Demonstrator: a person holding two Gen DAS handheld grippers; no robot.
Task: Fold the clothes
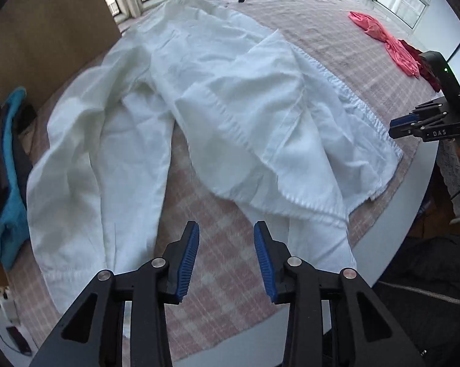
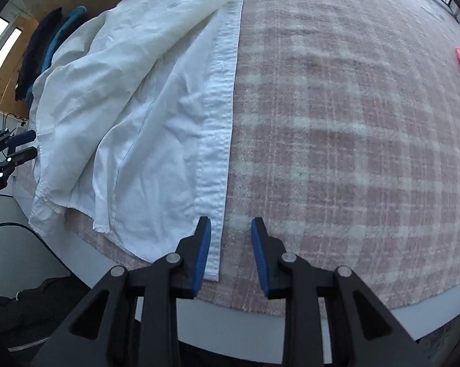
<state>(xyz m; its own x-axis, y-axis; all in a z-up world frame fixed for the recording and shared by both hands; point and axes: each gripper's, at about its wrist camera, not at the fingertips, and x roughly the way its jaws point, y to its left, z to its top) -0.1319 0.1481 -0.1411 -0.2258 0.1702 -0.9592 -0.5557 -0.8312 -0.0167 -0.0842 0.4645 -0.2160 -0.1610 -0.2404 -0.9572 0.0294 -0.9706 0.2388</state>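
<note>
The right tongs (image 1: 396,127), marked "DAS", stand partly open beside the white shirt's (image 1: 230,107) hem. The left tongs (image 1: 226,232) gape empty over the pink plaid blanket (image 1: 223,263).

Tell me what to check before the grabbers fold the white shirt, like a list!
1. Left gripper empty and open: ok, only the pink checked cloth shows between its pads.
2. Right gripper open: ok, nothing pinched.
3. Right gripper lined up on the white shirt: ok, the shirt's front band runs right beside one pad.
4. Shirt lying flat: not ok, it is wrinkled and partly folded over.
5. Shirt fully on the table: cannot tell, its far end rises toward the window.
6. Pink garment out of the way: ok, it lies apart.
</note>
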